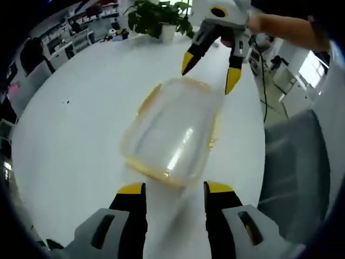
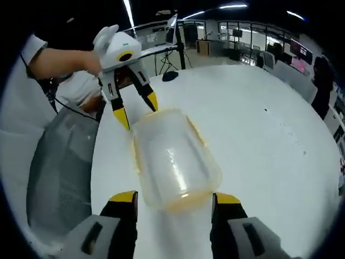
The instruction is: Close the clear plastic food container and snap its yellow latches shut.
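Observation:
A clear plastic food container (image 1: 172, 132) with its lid on and yellow trim lies on the white table (image 1: 75, 118), between both grippers. My left gripper (image 1: 175, 189) is open, its yellow tips just short of the container's near end. In the left gripper view, the right gripper (image 1: 210, 70) stands open over the far end. In the right gripper view, the container (image 2: 172, 159) sits just beyond my open right gripper (image 2: 175, 198), and the left gripper (image 2: 137, 110) is open at the far end, held by a person's hand. Latch positions are blurred.
A grey chair (image 1: 294, 172) stands at the table's edge, also the grey chair (image 2: 59, 172) in the right gripper view. A potted plant (image 1: 159, 19) sits at the table's far side. Desks and shelves fill the room (image 2: 242, 38) beyond.

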Motion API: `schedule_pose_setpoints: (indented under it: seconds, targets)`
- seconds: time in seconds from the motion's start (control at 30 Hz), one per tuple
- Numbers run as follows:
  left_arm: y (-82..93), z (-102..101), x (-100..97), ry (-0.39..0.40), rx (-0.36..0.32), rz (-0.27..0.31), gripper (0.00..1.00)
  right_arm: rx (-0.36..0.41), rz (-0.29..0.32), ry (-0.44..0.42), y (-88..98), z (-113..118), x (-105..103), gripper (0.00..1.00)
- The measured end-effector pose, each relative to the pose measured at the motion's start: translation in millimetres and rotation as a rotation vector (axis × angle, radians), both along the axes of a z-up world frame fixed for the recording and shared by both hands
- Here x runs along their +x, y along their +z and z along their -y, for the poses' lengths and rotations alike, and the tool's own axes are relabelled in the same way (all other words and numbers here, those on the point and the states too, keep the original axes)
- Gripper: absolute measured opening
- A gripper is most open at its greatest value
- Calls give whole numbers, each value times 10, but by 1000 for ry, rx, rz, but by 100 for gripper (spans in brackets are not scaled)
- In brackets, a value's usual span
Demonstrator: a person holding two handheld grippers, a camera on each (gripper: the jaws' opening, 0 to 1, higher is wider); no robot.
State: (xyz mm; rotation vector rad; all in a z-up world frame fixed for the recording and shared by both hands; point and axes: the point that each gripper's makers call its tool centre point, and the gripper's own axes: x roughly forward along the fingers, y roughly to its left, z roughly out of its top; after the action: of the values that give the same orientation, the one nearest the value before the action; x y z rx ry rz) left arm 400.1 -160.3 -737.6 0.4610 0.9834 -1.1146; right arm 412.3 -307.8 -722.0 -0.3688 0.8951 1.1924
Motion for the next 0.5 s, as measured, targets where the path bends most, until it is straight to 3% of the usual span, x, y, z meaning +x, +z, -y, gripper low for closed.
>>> schedule_pose_setpoints:
  seconds: [0.17,0.27,0.3,0.5]
  targets:
    - [66,57,-26,90,-64,-46,41,29,-13,-100,36,-10,65,52]
    - [143,111,-11,154,-126,-69,43,24,77,-140,85,18,201,44]
    - [160,124,5,173,-142,-70,44,19,65,-152,77,26,194,43]
    - [153,61,133,288,-124,-71,44,-5,39,-232,9,37,201,45]
